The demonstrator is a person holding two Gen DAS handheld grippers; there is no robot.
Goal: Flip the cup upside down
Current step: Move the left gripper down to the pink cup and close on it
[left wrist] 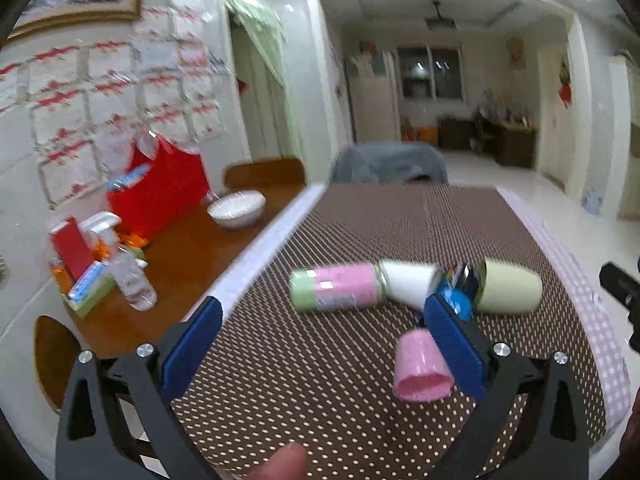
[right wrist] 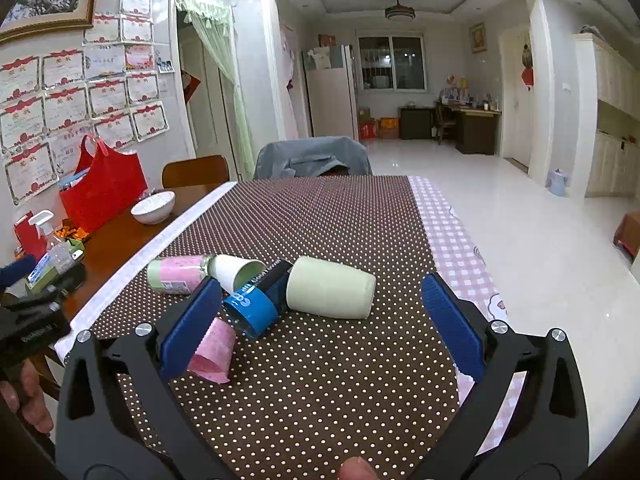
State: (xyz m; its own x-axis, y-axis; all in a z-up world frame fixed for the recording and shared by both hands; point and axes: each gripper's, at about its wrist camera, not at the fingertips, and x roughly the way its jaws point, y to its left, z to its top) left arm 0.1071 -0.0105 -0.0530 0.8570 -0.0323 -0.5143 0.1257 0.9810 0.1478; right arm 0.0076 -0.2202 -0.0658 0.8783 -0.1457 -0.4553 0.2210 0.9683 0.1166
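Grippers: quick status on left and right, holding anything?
Left gripper: open, holding nothing; pink cup lies by its right jaw.
Right gripper: open, holding nothing.

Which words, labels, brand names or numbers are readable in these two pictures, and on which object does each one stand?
No text can be read in full.
Blue bottle: white letters on its label, cut off and tilted; not readable.
Pink-and-green bottle: grey label patch, blurred.
Wall certificates: red headings, too small to read.
Black device at the left edge: faint pale lettering, too small.
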